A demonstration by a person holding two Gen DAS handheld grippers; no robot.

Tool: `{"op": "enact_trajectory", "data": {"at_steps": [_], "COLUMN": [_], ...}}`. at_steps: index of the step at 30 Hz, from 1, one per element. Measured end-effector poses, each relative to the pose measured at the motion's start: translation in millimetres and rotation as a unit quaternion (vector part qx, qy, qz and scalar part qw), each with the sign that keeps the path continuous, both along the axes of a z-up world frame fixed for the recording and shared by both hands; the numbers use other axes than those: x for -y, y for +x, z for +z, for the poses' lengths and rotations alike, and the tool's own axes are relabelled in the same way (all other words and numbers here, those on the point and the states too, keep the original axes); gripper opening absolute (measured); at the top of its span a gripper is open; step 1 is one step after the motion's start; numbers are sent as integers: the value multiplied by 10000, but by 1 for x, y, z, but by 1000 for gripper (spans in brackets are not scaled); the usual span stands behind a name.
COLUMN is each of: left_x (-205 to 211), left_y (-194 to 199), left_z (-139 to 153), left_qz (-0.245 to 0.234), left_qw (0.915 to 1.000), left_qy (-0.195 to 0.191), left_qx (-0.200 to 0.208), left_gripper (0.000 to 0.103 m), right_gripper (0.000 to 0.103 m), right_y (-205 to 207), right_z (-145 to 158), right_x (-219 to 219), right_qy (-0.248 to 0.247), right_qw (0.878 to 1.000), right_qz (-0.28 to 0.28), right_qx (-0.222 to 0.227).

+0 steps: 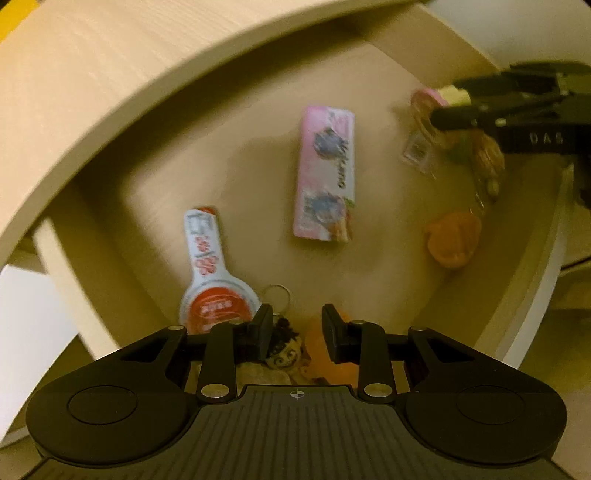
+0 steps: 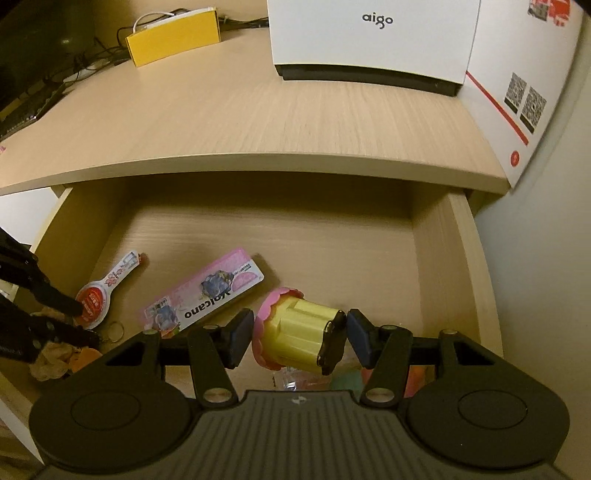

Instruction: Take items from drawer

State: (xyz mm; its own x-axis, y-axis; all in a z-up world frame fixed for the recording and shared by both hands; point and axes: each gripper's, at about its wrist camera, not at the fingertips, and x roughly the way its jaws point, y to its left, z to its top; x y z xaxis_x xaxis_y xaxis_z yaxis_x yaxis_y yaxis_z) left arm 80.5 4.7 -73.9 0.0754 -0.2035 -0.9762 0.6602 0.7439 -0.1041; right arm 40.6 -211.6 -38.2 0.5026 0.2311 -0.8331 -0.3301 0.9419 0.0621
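The wooden drawer (image 2: 443,258) stands pulled out under the desk top. My right gripper (image 2: 295,338) is shut on a yellow ribbed toy with a pink frilled rim (image 2: 295,332), tilted on its side above the drawer floor. In the left wrist view the right gripper (image 1: 448,102) shows at the upper right, with a clear tag (image 1: 415,149) and brownish charms (image 1: 484,155) hanging by the toy (image 1: 439,95). My left gripper (image 1: 297,330) points down with its jaws apart, over a doll keychain (image 1: 284,352) and an orange plush piece (image 1: 316,354). I see nothing pressed between its pads.
A pink Volcano box (image 1: 327,173) lies mid-drawer, a white and red spoon-shaped pack (image 1: 210,280) to its left and an orange plush (image 1: 452,238) to its right. On the desk top (image 2: 258,122) stand a white aigo box (image 2: 373,37), a yellow box (image 2: 173,35) and cables.
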Motion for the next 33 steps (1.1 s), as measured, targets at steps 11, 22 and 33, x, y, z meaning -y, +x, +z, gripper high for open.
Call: {"op": "enact_trajectory", "data": {"at_steps": [11,22,33], "left_x": [18,3,-37], "left_y": [-1,-16,53], "left_z": [-40,-13,94], "left_qz": [-940,-624,1470], "left_qw": [9916,9964,9479], "left_qy": [-85,-519,-2316], "left_qx": [-881,-256,1620], "left_gripper": [26,10,10], "right_gripper": [56,56,47], "right_y": [-11,-24,31], "right_z": [-3,9,87], "right_x": [3,4,-37], "right_qy": [-21,-185,179], "right_qw": [9998,9996,9949], "right_qz": [141,220,427], "right_qx": [-132,-76,891]}}
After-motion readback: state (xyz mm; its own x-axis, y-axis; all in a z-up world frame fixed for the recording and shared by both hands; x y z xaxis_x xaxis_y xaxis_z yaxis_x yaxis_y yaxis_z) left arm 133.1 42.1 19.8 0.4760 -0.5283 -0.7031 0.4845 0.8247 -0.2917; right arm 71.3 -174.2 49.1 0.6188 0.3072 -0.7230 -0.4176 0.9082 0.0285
